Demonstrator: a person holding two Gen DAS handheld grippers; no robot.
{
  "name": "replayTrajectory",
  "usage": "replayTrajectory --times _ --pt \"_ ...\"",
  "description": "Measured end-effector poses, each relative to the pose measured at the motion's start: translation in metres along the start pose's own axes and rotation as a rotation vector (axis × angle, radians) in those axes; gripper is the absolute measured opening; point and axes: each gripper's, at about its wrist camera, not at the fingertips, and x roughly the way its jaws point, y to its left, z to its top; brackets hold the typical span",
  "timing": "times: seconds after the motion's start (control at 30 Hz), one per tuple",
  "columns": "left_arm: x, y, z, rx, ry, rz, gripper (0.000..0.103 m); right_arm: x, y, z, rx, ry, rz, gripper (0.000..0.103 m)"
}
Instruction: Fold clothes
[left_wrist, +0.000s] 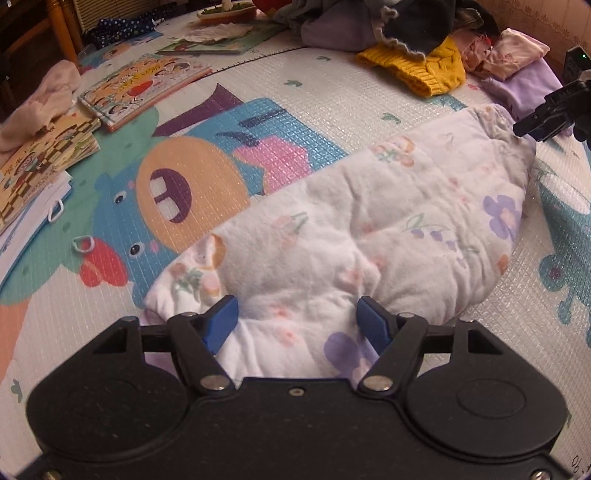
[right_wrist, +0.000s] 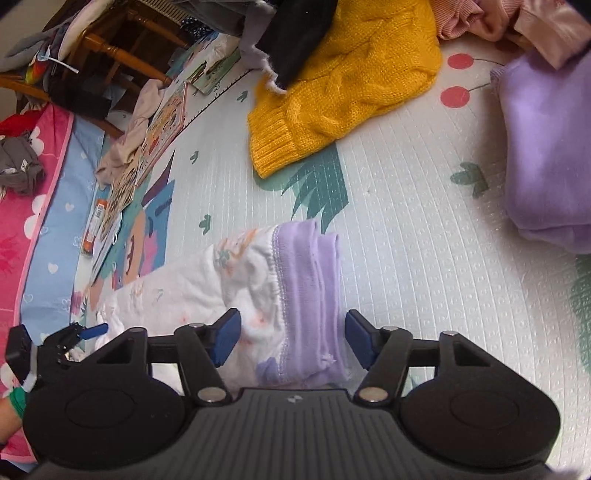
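A white padded garment with a flower print (left_wrist: 369, 236) lies folded along its length on the play mat. My left gripper (left_wrist: 297, 321) is open, its blue fingertips (left_wrist: 221, 321) on either side of the near end of the garment. My right gripper (right_wrist: 291, 338) is open over the other end, where a purple waistband (right_wrist: 306, 280) shows. The right gripper also shows in the left wrist view (left_wrist: 550, 110), at the garment's far end. The left gripper shows in the right wrist view (right_wrist: 85, 332), at the garment's other end.
A yellow knit sweater (right_wrist: 340, 88) and a pile of clothes (left_wrist: 388, 26) lie at the back of the mat. A folded purple garment (right_wrist: 550, 147) lies to the right. Picture books (left_wrist: 140, 88) and a pink cloth (left_wrist: 40, 103) lie at the left. A wooden chair (right_wrist: 122, 48) stands beyond.
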Motion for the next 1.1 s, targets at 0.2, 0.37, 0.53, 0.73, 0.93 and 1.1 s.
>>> replayTrajectory --times 0.2,0.37,0.53,0.73,0.93,1.1 --pt "-0.001 0.0 0.0 -0.005 0.002 0.0 0.073 0.005 -0.018 0.0 0.218 0.016 0.102 0.061" --pt "0.001 0.001 0.0 -0.013 0.009 -0.001 0.073 0.008 -0.016 -0.001 0.206 0.006 0.087 0.047" --pt "0.002 0.002 0.001 -0.04 0.032 -0.014 0.073 0.011 0.0 -0.004 0.112 -0.003 0.075 0.018" --pt "-0.003 -0.012 -0.001 -0.044 0.076 -0.112 0.073 -0.027 -0.002 -0.019 0.069 0.004 0.106 0.016" --pt "-0.034 -0.05 0.011 0.013 -0.078 -0.132 0.056 -0.064 -0.013 -0.03 0.017 0.033 0.119 0.016" --pt "-0.03 -0.087 0.035 0.084 -0.128 -0.189 0.055 -0.078 0.005 -0.02 -0.045 0.01 0.205 0.016"
